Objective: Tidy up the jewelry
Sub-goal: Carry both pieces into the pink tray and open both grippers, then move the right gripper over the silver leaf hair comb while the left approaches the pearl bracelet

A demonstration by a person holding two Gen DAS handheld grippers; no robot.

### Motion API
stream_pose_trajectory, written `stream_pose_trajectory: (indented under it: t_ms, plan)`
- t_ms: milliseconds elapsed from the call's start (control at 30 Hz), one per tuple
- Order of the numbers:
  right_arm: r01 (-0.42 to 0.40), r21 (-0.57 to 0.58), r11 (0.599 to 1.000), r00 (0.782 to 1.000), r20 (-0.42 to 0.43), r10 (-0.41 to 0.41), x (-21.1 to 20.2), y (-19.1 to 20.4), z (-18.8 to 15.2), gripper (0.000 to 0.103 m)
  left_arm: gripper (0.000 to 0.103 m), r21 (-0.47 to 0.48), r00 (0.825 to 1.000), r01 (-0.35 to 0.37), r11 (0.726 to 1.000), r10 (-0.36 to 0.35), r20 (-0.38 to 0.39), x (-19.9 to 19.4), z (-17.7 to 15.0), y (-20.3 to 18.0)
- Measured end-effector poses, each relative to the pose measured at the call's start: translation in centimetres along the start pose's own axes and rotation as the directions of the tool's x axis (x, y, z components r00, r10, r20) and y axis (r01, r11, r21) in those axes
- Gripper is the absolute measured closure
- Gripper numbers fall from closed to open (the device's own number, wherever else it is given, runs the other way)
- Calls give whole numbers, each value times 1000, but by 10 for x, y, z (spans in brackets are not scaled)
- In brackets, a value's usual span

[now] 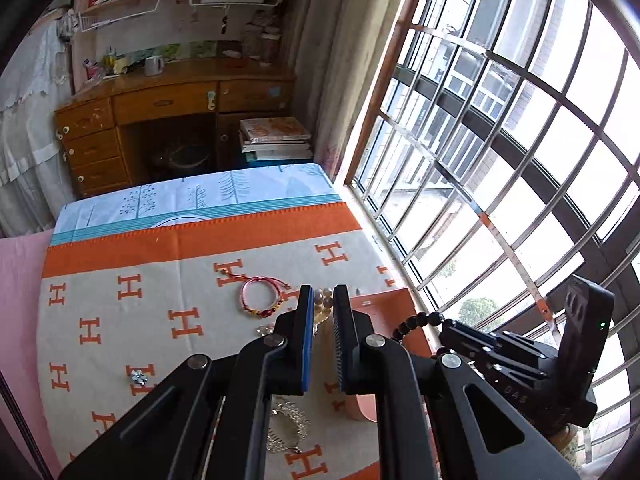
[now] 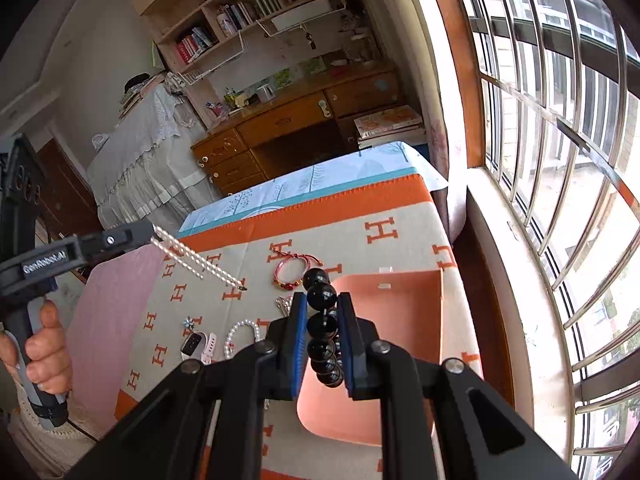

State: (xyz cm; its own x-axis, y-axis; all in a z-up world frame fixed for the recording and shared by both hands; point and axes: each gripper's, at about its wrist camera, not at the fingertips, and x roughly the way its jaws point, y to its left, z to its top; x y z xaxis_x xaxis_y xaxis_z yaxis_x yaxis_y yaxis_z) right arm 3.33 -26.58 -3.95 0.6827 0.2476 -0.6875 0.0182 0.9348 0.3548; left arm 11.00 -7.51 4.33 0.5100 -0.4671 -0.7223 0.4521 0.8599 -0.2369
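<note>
The right gripper point(image 2: 322, 330) squeezes the black bead bracelet point(image 2: 322, 320) above the orange tray point(image 2: 400, 312). The left gripper point(image 1: 320, 320) pinches a pearl necklace point(image 2: 192, 258). Next, I think, drop the beads in the tray.

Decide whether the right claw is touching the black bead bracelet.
Touching. The right wrist view shows the right claw shut on the black bead bracelet, with beads pressed between both fingers above the orange tray.

An orange-bordered beige blanket point(image 2: 320, 224) printed with orange H letters covers the table, and a salmon-pink tray point(image 2: 400, 320) lies on it. The bead bracelet point(image 2: 322, 320) is glossy black, the pearl strand point(image 2: 192, 258) white, the cord bracelet point(image 1: 262, 294) red with gold beads.
</note>
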Motion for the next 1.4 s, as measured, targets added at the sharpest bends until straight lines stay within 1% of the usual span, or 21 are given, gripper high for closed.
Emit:
stream_pose_trajectory:
  t_ms: [100, 233, 333, 400, 500, 600, 767, 867, 900, 967, 1000, 1033, 1100, 1200, 1233, 1267, 1333, 1400]
  plan:
    - [26, 27, 999, 999, -20, -26, 1, -17, -18, 88, 96, 49, 999, 38, 998, -38, -5, 5, -3, -32]
    - [37, 51, 998, 998, -46, -34, -1, -30, -40, 88, 96, 87, 995, 83, 993, -78, -55, 28, -14, -60]
    - [97, 40, 995, 995, -42, -95, -3, -31, -54, 87, 96, 100, 991, 96, 990, -86, -101, 49, -23, -74]
    - [134, 45, 990, 991, -21, -133, -6, -32, -61, 80, 96, 99, 987, 105, 990, -92, -130, 62, -29, -81]
    - [171, 72, 983, 985, 22, -173, -11, -38, -73, 72, 96, 100, 981, 111, 989, -93, -168, 81, -37, -88]
    - [188, 98, 977, 981, 39, -192, -11, -48, -80, 72, 96, 111, 980, 98, 989, -76, -186, 96, -45, -92]
    - [188, 110, 976, 982, 12, -191, 0, -55, -83, 72, 96, 116, 975, 79, 990, -53, -216, 118, -57, -93]
    - [183, 111, 977, 983, 7, -185, 3, -58, -85, 72, 96, 122, 976, 61, 991, -34, -213, 121, -63, -92]
    - [183, 110, 977, 983, 6, -184, 4, -58, -84, 72, 94, 127, 978, 50, 991, -23, -207, 120, -65, -91]
    - [180, 111, 977, 983, 5, -182, 6, -60, -85, 72, 83, 138, 982, 34, 990, -7, -187, 116, -68, -89]
    - [179, 114, 977, 984, 4, -180, 7, -60, -86, 72, 72, 141, 985, 19, 990, 6, -175, 113, -70, -87]
    - [177, 116, 977, 984, 2, -178, 8, -61, -86, 72, 60, 144, 987, 1, 990, 22, -159, 109, -72, -85]
    - [174, 117, 978, 985, -4, -175, 11, -61, -87, 72, 48, 149, 991, -35, 988, 54, -125, 103, -76, -81]
    - [171, 113, 979, 985, -9, -171, 13, -61, -87, 72, 47, 160, 991, -76, 984, 91, -93, 94, -82, -74]
    - [170, 110, 979, 985, -9, -170, 14, -60, -87, 72, 45, 159, 991, -87, 983, 102, -87, 92, -84, -71]
    - [169, 107, 980, 986, -9, -169, 15, -58, -87, 72, 42, 153, 990, -101, 983, 114, -82, 89, -86, -68]
    - [166, 101, 981, 986, -8, -166, 16, -56, -88, 72, 27, 137, 988, -127, 982, 138, -70, 85, -89, -61]
    - [165, 92, 982, 986, -8, -165, 16, -53, -88, 72, 26, 128, 985, -159, 979, 166, -48, 81, -93, -56]
